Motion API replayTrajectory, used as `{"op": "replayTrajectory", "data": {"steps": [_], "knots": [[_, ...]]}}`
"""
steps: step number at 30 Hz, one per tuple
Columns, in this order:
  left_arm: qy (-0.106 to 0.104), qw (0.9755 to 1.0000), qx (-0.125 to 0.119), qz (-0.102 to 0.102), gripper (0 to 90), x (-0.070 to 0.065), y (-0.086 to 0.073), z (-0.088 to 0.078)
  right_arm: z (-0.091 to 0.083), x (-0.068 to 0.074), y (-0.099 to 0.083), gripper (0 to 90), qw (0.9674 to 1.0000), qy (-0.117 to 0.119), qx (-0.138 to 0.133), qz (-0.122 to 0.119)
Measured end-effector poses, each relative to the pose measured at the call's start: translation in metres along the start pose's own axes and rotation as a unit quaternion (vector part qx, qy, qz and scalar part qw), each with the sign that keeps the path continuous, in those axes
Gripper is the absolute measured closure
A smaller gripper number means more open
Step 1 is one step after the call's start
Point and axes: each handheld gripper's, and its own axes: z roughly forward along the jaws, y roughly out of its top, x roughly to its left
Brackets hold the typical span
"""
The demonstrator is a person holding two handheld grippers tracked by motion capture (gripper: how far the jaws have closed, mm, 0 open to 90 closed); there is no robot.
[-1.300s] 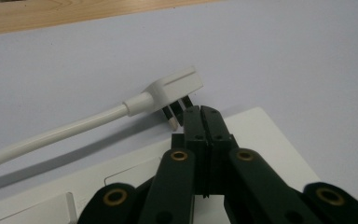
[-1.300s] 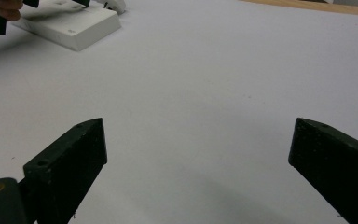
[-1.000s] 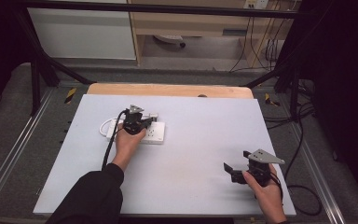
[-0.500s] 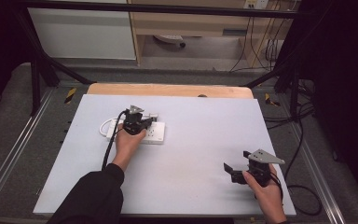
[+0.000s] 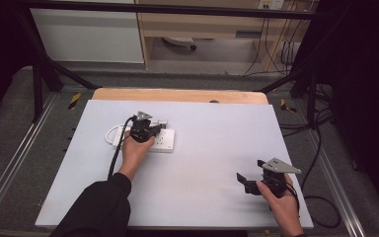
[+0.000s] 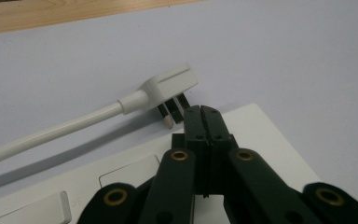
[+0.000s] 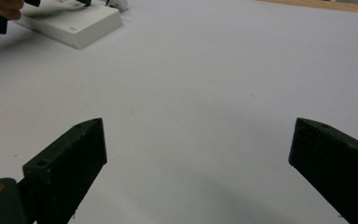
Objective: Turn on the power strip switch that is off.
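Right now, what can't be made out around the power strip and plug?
- Power strip, high view: its sockets are too small to read, and the left gripper covers its middle.
- Plug, left gripper view: the shut fingers hide its prong tips.
- Cord: cut off by the left edge.

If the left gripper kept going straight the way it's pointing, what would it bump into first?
Most likely the white plug. The left gripper, jaws shut, hangs over the power strip, and the plug's prongs lie just beyond its tips. Depth is hard to judge, so it might pass just beside them.
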Motion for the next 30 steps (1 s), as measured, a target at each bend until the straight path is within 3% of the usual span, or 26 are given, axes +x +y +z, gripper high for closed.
{"op": "replayTrajectory", "data": {"steps": [4, 5, 8, 11, 30], "knots": [[0.013, 0.9999, 0.005, 0.007, 90.0, 0.0006, -0.0004, -0.0001, 0.0002, -0.0001, -0.0001, 4.5, 1.0, 0.0, 0.001, -0.002], [0.014, 0.9999, 0.006, -0.003, 90.0, 0.0041, -0.0007, -0.0013, 0.0001, 0.0, -0.0001, 4.4, 1.0, 0.0, 0.001, -0.001], [0.004, 0.9999, 0.003, -0.013, 90.0, 0.0072, -0.0019, -0.0016, 0.0003, -0.0001, -0.0001, 4.4, 1.0, 0.0, 0.001, -0.002], [0.004, 1.0, -0.005, -0.002, 90.0, 0.0065, -0.0038, -0.0016, 0.0003, 0.0, 0.0001, 4.4, 1.0, 0.0, 0.001, -0.002], [0.005, 0.9999, -0.016, -0.003, 90.0, 0.0052, -0.0048, 0.0, -0.0004, -0.0006, 0.0003, 4.3, 1.0, 0.001, -0.003, 0.0]]}}
